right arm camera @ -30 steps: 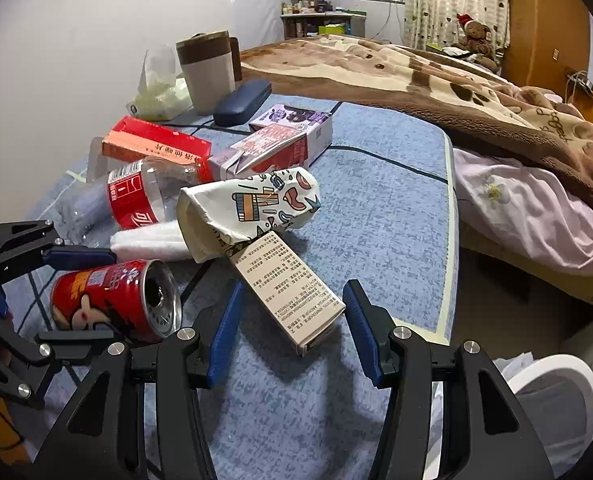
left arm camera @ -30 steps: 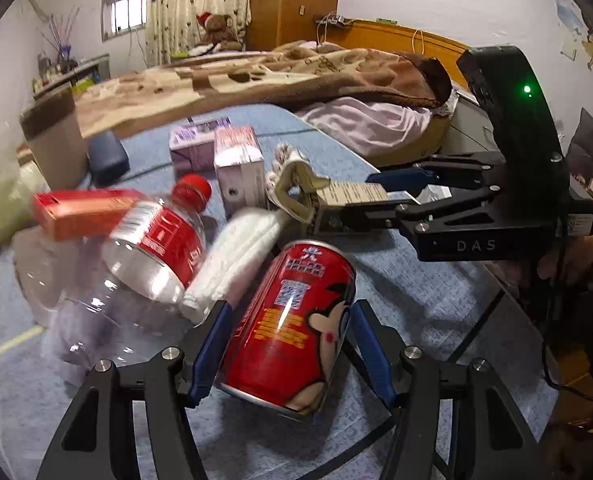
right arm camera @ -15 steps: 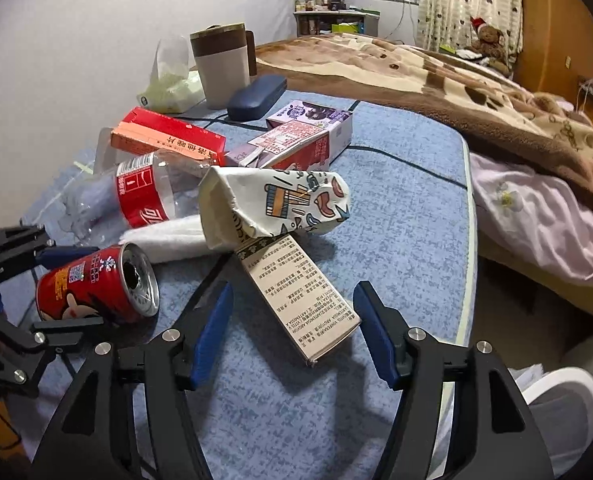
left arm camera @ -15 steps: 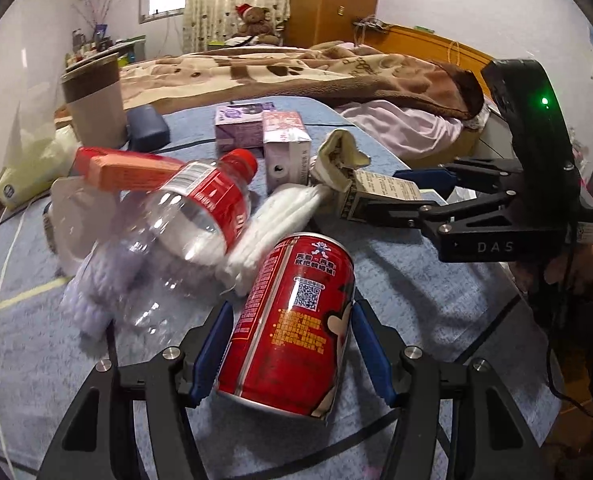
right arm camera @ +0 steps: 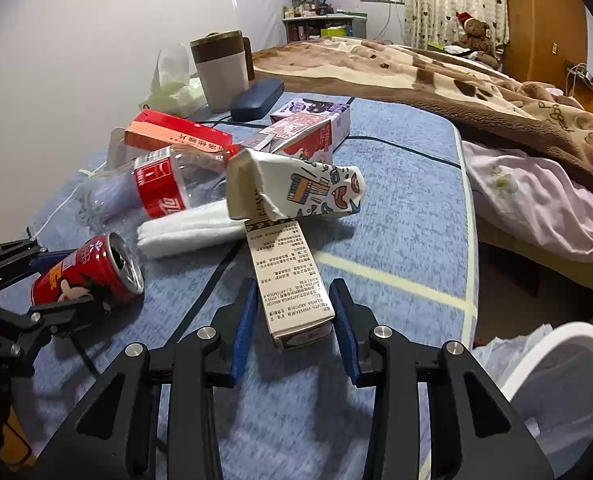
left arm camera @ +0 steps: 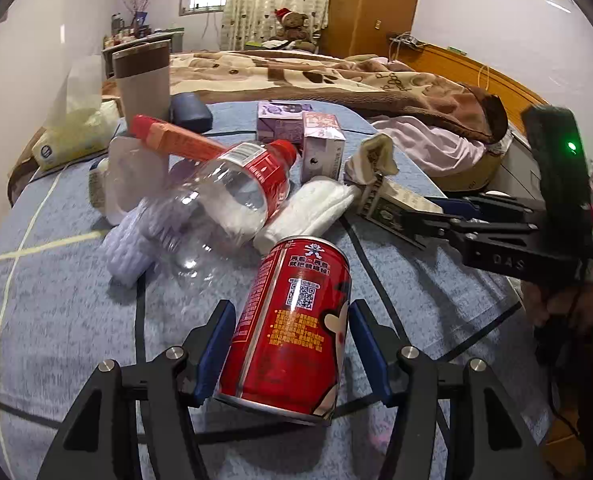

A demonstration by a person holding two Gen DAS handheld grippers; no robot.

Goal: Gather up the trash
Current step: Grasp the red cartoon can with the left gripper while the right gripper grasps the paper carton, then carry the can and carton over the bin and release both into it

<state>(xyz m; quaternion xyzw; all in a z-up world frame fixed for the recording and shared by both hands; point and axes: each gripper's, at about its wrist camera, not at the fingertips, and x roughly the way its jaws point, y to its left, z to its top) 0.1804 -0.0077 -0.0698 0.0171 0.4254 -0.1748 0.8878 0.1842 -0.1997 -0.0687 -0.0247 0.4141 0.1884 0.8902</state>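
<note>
Left gripper (left arm camera: 290, 346) clamped on red can (left arm camera: 292, 328) at lower centre, right gripper (right arm camera: 292, 312) closed around printed carton (right arm camera: 288, 276), lower centre, blue table (right arm camera: 396, 208).

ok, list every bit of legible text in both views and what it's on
"DAS": on the body of the right hand-held gripper.
red can: QR code and Chinese print, too small to read.
box: dense fine print, too small.
orange carton: Chinese characters, blurred.
bottle: white script on the red label, not legible.
</note>
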